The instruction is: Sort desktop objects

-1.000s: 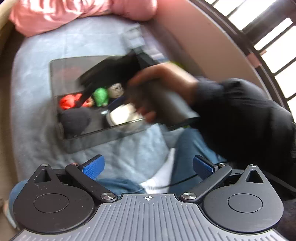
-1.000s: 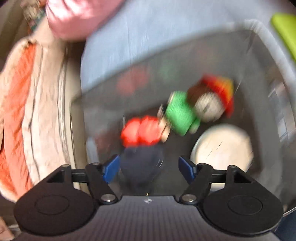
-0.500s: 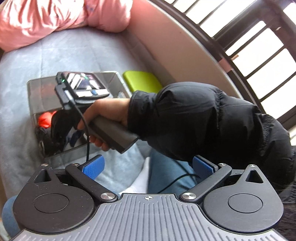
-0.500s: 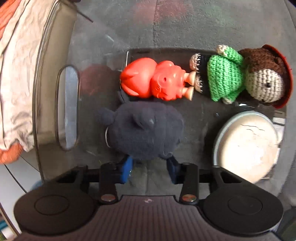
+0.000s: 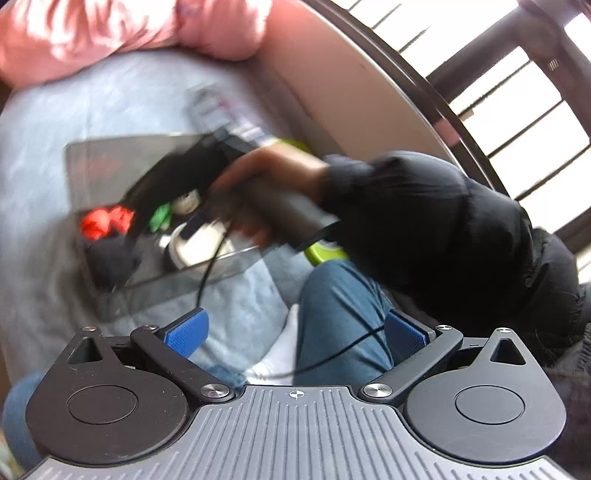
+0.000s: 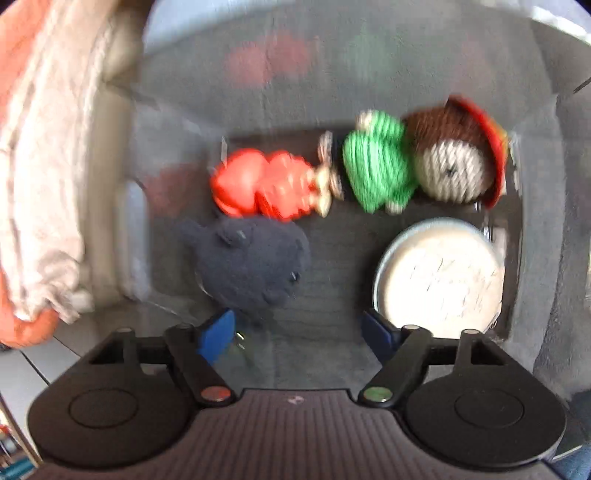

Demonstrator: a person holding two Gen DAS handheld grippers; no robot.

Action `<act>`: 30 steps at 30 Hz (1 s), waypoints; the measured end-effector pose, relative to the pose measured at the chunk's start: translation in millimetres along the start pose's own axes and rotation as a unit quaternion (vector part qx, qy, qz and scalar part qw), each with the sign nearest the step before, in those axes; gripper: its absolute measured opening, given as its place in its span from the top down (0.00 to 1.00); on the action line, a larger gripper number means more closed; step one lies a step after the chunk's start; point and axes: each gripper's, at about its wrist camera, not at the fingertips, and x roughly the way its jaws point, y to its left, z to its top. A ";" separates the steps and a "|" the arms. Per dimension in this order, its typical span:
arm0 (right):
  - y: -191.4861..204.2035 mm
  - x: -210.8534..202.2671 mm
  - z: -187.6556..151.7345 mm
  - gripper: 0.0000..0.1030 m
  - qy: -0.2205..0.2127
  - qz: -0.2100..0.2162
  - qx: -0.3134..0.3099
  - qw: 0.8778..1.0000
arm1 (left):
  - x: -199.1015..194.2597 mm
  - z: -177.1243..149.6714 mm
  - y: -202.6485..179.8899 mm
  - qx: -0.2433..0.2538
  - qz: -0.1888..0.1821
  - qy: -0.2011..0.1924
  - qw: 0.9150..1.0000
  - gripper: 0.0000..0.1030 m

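A clear plastic bin (image 6: pixel 535 155) holds a dark grey plush toy (image 6: pixel 251 266), a red plastic figure (image 6: pixel 262 184), a green crocheted doll with a brown head (image 6: pixel 413 170) and a round white tin (image 6: pixel 439 277). My right gripper (image 6: pixel 299 332) is open and empty above the bin, just over the plush toy's near edge. My left gripper (image 5: pixel 295 332) is open and empty, held back over the person's leg. In the left wrist view the bin (image 5: pixel 110 155) lies ahead, with the right hand and its gripper (image 5: pixel 173 177) blurred over it.
The bin sits on a light blue blanket (image 5: pixel 74 110). A pink pillow (image 5: pixel 129 26) lies beyond it. A lime green object (image 5: pixel 325 251) shows beside the bin. Orange and cream cloth (image 6: pixel 33 147) lies left of the bin. A window with bars (image 5: pixel 517 92) is at right.
My right gripper let go of the dark plush toy, opened and lifted away; the toy now lies in the bin. The left gripper view swung slightly, still open.
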 end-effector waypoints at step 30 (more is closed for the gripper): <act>-19.5 8.0 40.7 0.39 -0.139 0.130 0.155 0.969 | 15.6 24.8 9.6 -0.035 0.020 0.020 0.999 0.00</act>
